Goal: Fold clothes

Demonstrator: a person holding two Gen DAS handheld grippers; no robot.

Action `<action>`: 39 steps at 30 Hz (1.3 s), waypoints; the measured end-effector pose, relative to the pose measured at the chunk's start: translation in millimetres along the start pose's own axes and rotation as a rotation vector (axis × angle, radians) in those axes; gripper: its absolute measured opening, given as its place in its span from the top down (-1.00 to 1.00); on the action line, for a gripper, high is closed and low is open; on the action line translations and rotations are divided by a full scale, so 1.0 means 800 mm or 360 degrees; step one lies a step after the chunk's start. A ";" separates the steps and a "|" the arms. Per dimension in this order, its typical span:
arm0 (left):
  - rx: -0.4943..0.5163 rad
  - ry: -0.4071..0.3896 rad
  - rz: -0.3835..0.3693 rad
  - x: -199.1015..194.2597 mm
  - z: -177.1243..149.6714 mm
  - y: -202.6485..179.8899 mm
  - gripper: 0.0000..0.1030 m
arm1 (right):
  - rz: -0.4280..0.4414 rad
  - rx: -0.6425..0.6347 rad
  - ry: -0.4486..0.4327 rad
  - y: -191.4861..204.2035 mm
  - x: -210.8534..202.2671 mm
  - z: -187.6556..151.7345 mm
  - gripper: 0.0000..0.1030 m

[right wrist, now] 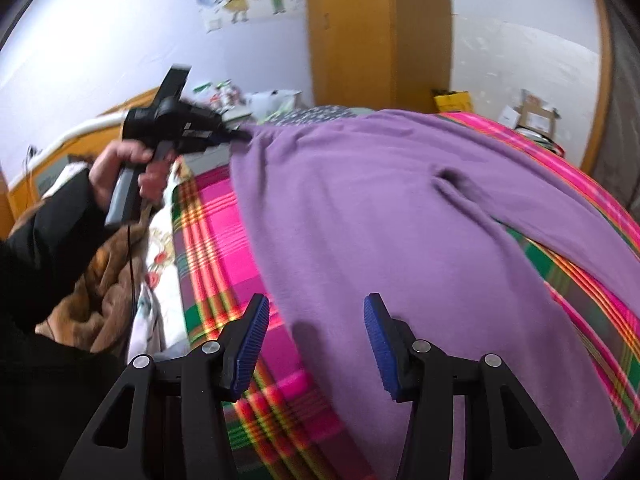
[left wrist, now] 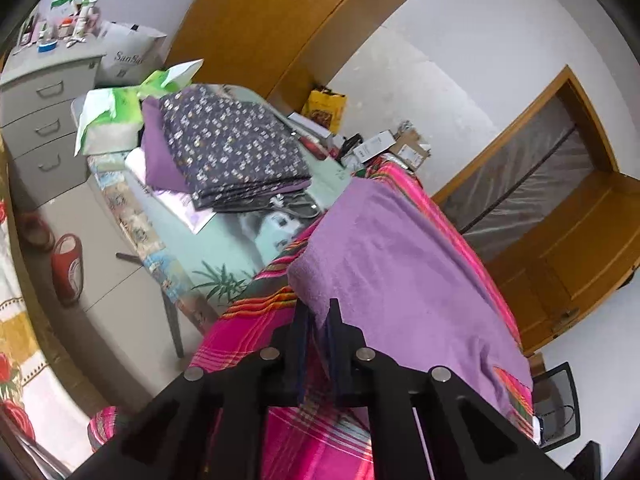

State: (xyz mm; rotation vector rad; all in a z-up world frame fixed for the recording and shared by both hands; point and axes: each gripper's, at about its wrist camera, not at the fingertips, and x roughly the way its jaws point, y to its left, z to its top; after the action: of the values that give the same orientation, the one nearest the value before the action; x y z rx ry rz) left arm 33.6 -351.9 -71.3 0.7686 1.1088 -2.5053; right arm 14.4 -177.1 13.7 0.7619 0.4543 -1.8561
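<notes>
The left tongs (left wrist: 318,320) are clamped on a corner of the purple garment (left wrist: 404,264); in the left wrist view the cloth edge runs down between the two nearly closed jaws at 6 o'clock. The right wrist view shows the same grip from afar, at 10 o'clock: a hand (right wrist: 120,168) in a dark sleeve holds the tool, its tip biting the garment's far corner. The right tongs (right wrist: 316,344) stand wide apart with nothing between the blue pads (right wrist: 252,344); the near hem of the garment lies just under and ahead of them, reaching from 6 o'clock up to 12.

The garment is spread mostly flat on a bed covered with a pink plaid blanket (right wrist: 216,240), with a crease and a split near the middle, so it looks like trousers, though I cannot be sure. As I judge it, folding of this piece has barely begun: one corner is taken, the second is not yet gripped, and no fold is laid. Beyond the bed, at 10 o'clock in the left wrist view, a folded stack (left wrist: 232,148) sits on a desk (left wrist: 224,256), so some items seem already done
</notes>
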 end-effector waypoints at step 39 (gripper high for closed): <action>0.0023 0.0115 0.0092 -0.017 -0.005 0.037 0.88 | 0.0059 -0.0140 0.0117 0.039 0.022 0.000 0.95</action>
State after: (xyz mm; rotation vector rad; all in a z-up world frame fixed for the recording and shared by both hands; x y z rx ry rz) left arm 59.5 -367.3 -83.2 0.8891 1.0776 -2.4579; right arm 38.4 -201.6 2.7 0.7760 0.5613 -1.7664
